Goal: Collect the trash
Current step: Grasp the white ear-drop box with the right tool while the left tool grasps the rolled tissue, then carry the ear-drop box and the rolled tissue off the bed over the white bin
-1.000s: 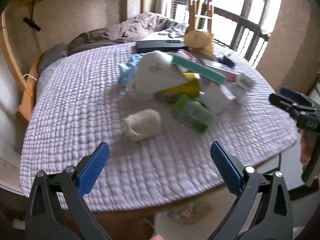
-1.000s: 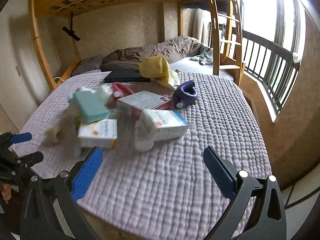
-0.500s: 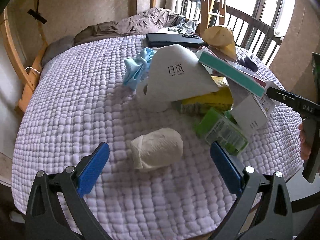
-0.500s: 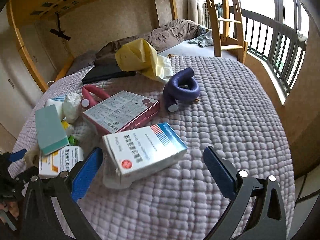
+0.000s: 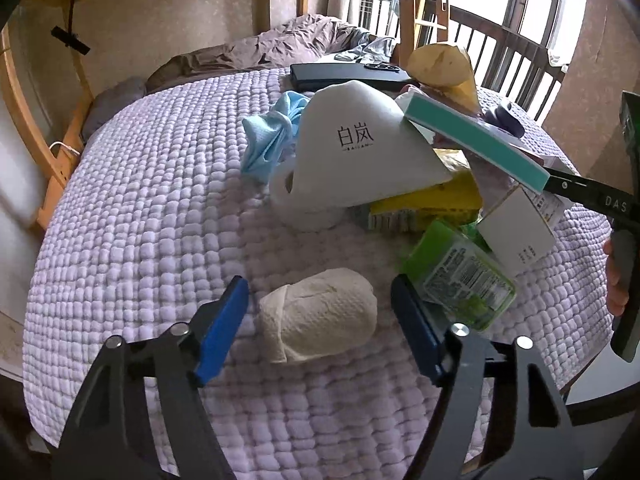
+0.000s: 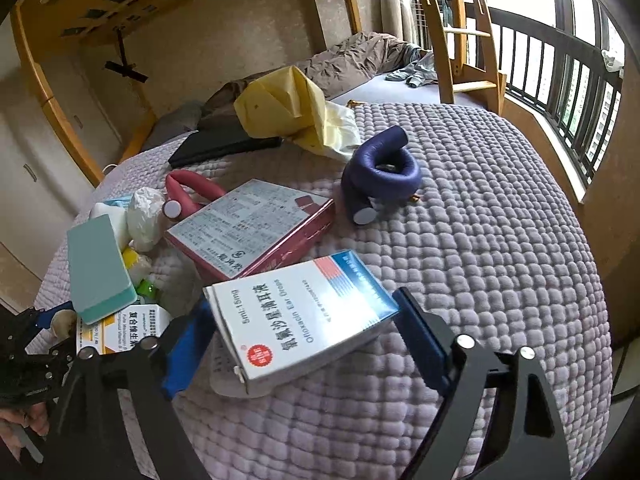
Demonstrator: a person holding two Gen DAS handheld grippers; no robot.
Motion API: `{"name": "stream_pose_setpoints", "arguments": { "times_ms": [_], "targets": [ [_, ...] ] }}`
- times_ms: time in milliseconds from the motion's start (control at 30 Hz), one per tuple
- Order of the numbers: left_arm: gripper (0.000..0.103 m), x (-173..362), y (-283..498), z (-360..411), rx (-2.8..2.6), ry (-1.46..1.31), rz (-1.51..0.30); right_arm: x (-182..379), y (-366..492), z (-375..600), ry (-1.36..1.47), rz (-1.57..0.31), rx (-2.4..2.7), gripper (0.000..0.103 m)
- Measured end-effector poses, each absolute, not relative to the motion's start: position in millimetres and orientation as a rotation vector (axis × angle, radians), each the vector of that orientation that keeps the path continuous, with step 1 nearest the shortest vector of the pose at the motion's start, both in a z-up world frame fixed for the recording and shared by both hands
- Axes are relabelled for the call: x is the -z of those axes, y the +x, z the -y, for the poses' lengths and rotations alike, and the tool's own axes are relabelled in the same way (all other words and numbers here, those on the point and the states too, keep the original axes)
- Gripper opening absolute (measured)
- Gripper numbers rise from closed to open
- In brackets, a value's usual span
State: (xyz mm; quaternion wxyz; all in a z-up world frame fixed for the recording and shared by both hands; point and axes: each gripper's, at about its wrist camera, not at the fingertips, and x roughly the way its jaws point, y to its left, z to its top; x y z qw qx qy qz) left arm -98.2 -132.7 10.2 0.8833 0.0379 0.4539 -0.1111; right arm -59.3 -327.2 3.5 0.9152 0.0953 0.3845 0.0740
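My left gripper (image 5: 320, 316) is open, its blue pads on either side of a crumpled white paper wad (image 5: 318, 320) lying on the lilac quilt (image 5: 140, 200). My right gripper (image 6: 304, 336) is open around a white and blue ear-drops box (image 6: 304, 324), pads close to its two ends. Behind lie a pink medicine box (image 6: 252, 228), a teal box (image 6: 98, 264), a white and orange box (image 6: 120, 328), a green packet (image 5: 460, 276), a yellow box (image 5: 428, 204) and a white paper bag (image 5: 360, 148).
A purple foam curler (image 6: 380, 172), a pink curler (image 6: 188, 192), a yellow envelope (image 6: 288, 108), a blue cloth (image 5: 272, 136) and a black laptop (image 5: 344, 76) also lie on the quilt. A wooden bunk ladder (image 6: 460, 32) and a balcony railing (image 6: 568, 76) stand behind.
Both grippers have moved forward and down over the quilt. The left one now straddles the paper wad; the right one now straddles the ear-drops box.
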Motion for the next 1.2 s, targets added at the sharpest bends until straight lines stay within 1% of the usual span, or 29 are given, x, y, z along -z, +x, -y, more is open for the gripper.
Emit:
{"name": "stream_pose_setpoints", "arguments": {
  "times_ms": [33,100,200,367,1200],
  "targets": [
    [0.066,-11,-99,132,0.228,0.081,-0.942,-4,-60,326,0.193,-0.788,-0.146,0.083],
    [0.056,-12,-100,131,0.225,0.081,-0.937,-4,-60,325,0.185,-0.784,-0.143,0.083],
    [0.05,-13,-101,127,0.221,0.076,-0.936,-5,-60,322,0.17,-0.775,-0.142,0.083],
    [0.048,-16,-103,124,0.22,0.072,-0.934,-9,-63,319,0.151,-0.762,-0.133,0.083],
    [0.048,-26,-112,120,0.208,0.072,-0.951,-23,-108,321,0.117,-0.777,-0.13,0.083]
  ]
}}
